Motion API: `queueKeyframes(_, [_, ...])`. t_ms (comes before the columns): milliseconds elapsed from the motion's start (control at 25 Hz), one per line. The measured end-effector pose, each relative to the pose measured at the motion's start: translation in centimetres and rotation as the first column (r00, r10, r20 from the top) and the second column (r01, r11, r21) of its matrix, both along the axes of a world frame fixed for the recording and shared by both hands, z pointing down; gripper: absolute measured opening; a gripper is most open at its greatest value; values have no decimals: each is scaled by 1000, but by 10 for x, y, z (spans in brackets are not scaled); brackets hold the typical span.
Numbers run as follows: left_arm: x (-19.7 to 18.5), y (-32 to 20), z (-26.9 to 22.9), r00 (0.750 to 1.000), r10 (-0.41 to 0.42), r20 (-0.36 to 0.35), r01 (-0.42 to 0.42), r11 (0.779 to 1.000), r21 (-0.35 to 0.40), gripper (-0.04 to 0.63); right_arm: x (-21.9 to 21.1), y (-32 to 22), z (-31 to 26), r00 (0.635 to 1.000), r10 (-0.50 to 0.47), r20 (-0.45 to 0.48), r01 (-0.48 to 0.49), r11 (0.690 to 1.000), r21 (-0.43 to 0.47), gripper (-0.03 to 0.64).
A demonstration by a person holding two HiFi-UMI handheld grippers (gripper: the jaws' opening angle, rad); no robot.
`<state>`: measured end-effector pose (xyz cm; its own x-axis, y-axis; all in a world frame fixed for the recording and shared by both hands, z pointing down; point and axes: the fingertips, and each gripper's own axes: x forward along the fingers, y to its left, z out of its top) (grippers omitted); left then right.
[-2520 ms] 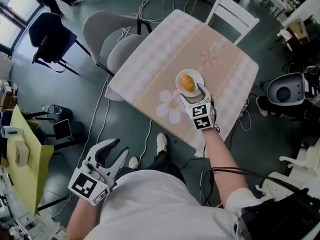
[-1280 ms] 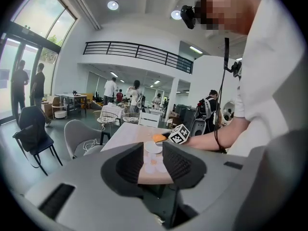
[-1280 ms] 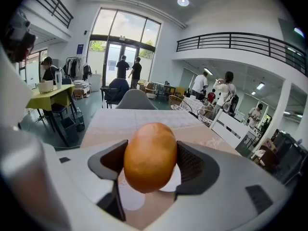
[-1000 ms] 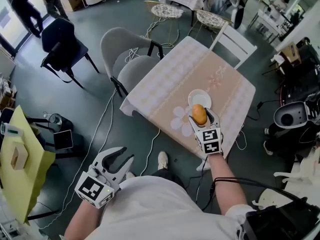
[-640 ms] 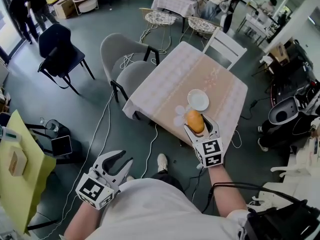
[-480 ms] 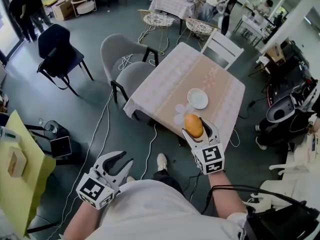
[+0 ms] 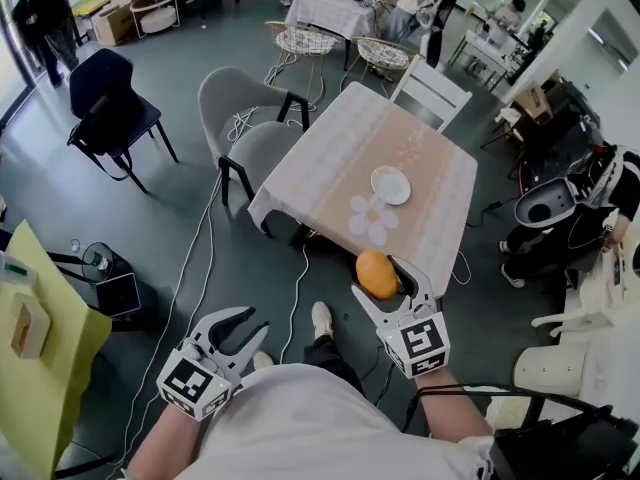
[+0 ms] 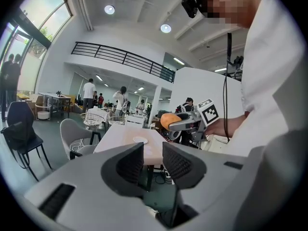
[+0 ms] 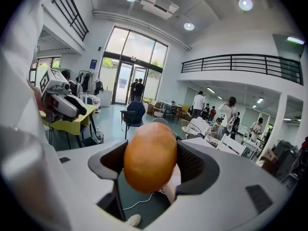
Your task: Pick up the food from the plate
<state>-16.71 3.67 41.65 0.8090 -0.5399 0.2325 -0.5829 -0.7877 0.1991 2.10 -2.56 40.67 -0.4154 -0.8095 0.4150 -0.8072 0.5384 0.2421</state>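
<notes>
Since the earlier frames, the food [image 7: 376, 273] has come off the plate [image 7: 390, 185] and travelled back with the right gripper [image 7: 383, 278]. It is now held in the air past the near edge of the table [image 7: 322, 163], well apart from the plate. The left gripper [image 7: 252, 316] has kept its place low at the left.

We count two grippers, one piece of food, one plate and one table. One grey chair [image 7: 238, 118] and one white chair [image 7: 431, 89] stand at the table.

At the left, the left gripper's view shows the left gripper [image 8: 153, 160] with its jaws a little apart and nothing between them. Beyond them we see the plate [image 8: 140, 140] on the table and the food [image 8: 169, 120] carried at the right.

In the middle, the plate sits on the tablecloth beside a flower print.

At the right, the right gripper [image 9: 150, 163] is clamped on the food [image 9: 150, 161], a smooth orange-brown oval. One jaw presses each side, and the food's top rises above the jaw tips.
</notes>
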Motion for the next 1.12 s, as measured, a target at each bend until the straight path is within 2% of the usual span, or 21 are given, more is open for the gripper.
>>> queueKeyframes(320, [-18, 20, 9, 1000, -8, -7, 8, 1000, -5, 129, -29, 27, -1, 999, -43, 13, 43, 999, 9, 330])
queueKeyframes(600, [-34, 25, 6, 999, -50, -8, 50, 999, 6, 128, -49, 30, -7, 996, -86, 12, 85, 996, 18, 330])
queueKeyframes(800, [-40, 28, 8, 997, -79, -13, 79, 997, 1, 128, -56, 27, -11, 994, -110, 10, 109, 993, 36, 330])
queueKeyframes(1120, [-36, 29, 8, 998, -68, -2, 68, 998, 9, 128, -54, 28, -7, 993, -113, 16, 112, 993, 28, 330])
